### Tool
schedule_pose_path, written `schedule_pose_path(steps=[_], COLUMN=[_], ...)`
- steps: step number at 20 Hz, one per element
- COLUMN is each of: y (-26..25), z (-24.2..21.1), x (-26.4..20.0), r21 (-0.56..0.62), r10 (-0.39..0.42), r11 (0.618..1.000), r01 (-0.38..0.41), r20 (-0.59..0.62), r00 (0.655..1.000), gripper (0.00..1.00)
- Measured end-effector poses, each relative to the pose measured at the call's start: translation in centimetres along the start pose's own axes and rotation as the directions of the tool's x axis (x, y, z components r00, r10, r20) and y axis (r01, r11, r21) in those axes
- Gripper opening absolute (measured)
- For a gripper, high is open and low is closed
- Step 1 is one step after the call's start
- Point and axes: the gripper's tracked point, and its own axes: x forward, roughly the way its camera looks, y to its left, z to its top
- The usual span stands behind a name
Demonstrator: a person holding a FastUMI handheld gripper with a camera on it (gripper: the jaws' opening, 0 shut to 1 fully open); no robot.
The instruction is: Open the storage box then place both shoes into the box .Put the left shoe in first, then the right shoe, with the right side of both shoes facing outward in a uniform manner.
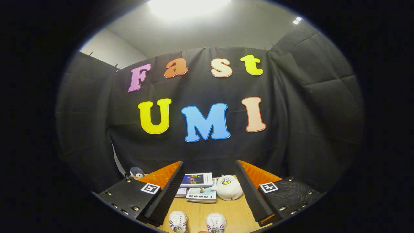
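Your gripper (pixel 207 197) is held above the near part of the wooden desk (pixel 233 212), aimed level at the booth's cloth wall. The fingers (pixel 168 191) stand wide apart and grip nothing; neither touches any object. Each finger body carries a small square black-and-white marker tag (pixel 150 188).

Directly below and between the fingers, at the nearest part of the desk, you see the toe ends of two white shoes. The left-hand shoe (pixel 178 221) lies close to the left finger; the right-hand shoe (pixel 215 222) sits beside it, apart from it, with bare desk between them. Both show red and blue stripes on the side. Their rear parts are cut off, so you cannot tell which is the left shoe and which the right.

Beyond the shoes, between the fingers, a short stack of books (pixel 197 186) lies flat on the desk. The covers carry printed writing, but it is too small to read reliably. A white round plush toy (pixel 228 187) with a yellow beak stands just beside the books, touching their right side.

Farther back, past the left finger, a small grey-and-white plush penguin (pixel 136 172) sits near the cloth wall (pixel 307 106).
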Motion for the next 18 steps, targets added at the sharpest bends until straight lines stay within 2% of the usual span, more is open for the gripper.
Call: schedule_pose_path(steps=[7, 10, 15, 18], y=[0.4, 1.2, 4.0, 6.8], z=[-2.1, -3.6, -7.1, -10.3], x=[0.4, 0.6, 0.8, 0.5], r21=[-0.018, -0.018, 0.033, 0.071], r10=[-0.005, 0.018, 0.128, 0.238], r11=[1.0, 1.0, 0.992, 0.971], r01=[0.004, -0.019, -0.124, -0.229], r20=[-0.038, -0.053, -0.117, -0.197], r00=[0.999, 0.998, 0.985, 0.951], gripper=[0.96, 0.96, 0.96, 0.96])
